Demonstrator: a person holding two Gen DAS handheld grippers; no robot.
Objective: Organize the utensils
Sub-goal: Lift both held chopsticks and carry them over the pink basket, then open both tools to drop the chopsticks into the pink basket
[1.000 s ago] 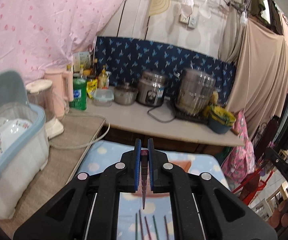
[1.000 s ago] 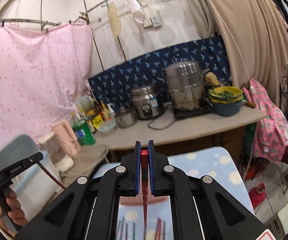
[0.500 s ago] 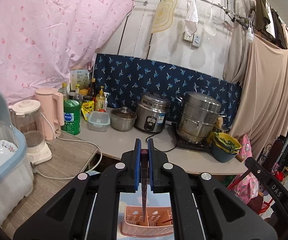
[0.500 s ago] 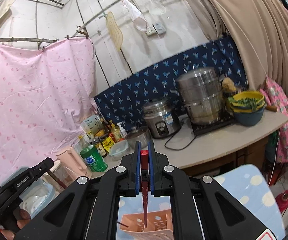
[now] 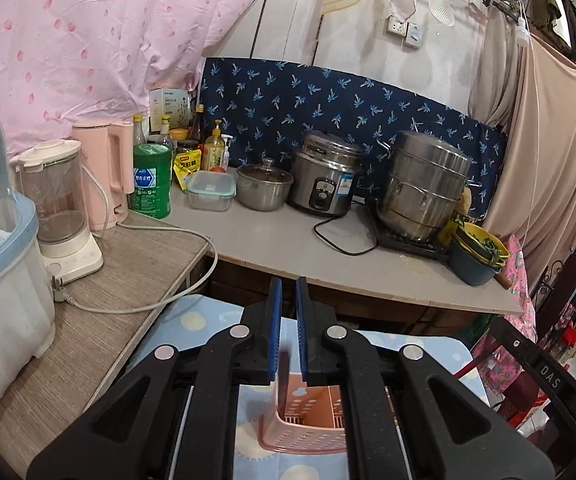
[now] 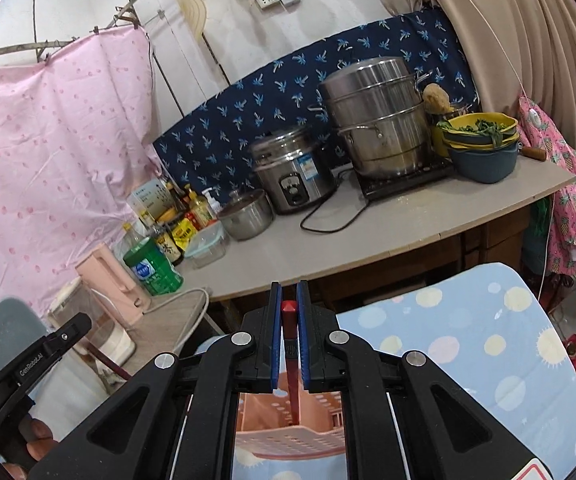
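A pink perforated utensil basket (image 5: 308, 424) stands on the blue dotted tablecloth, right below both grippers; it also shows in the right wrist view (image 6: 288, 432). My left gripper (image 5: 286, 312) is slightly open and empty above the basket. My right gripper (image 6: 288, 312) is shut on a red chopstick (image 6: 292, 376) that hangs straight down with its lower end inside the basket. The other handheld gripper (image 6: 39, 356) shows at the lower left of the right wrist view.
Behind the table runs a counter (image 5: 288, 248) with a rice cooker (image 5: 326, 182), a steel steamer pot (image 5: 424, 188), bowls (image 5: 476, 256), bottles and a kettle (image 5: 103, 176). A dish bin (image 5: 3, 264) and a blender (image 5: 59, 204) stand at the left.
Both grippers lifted from the loose chopsticks to over the basket. The left gripper opened a little and the dark chopstick it held is gone from its jaws. The right one still holds its chopstick.
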